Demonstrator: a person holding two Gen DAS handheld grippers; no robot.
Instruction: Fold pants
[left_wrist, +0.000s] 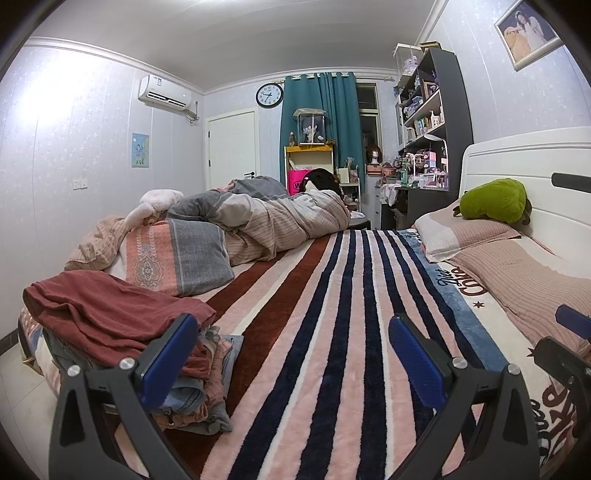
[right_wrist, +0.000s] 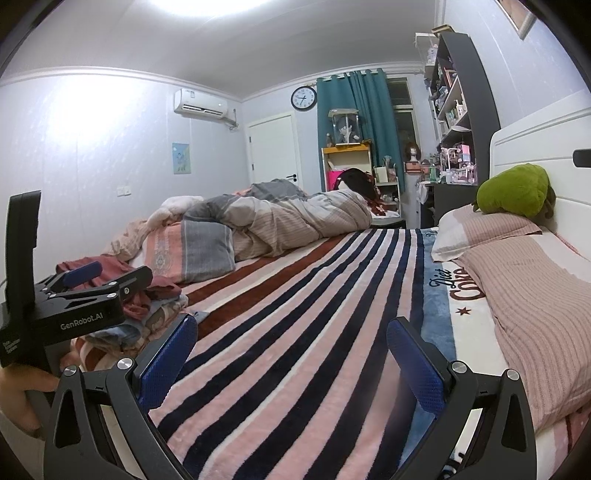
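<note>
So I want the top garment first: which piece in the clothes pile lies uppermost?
The dark red garment; it drapes over the denim and plaid pieces beneath it.

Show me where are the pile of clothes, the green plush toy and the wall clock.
pile of clothes (left_wrist: 110, 314): left wrist view, on the red garment on top.
green plush toy (left_wrist: 495, 201): left wrist view, on its body.
wall clock (right_wrist: 303, 98): right wrist view, on its face.
</note>
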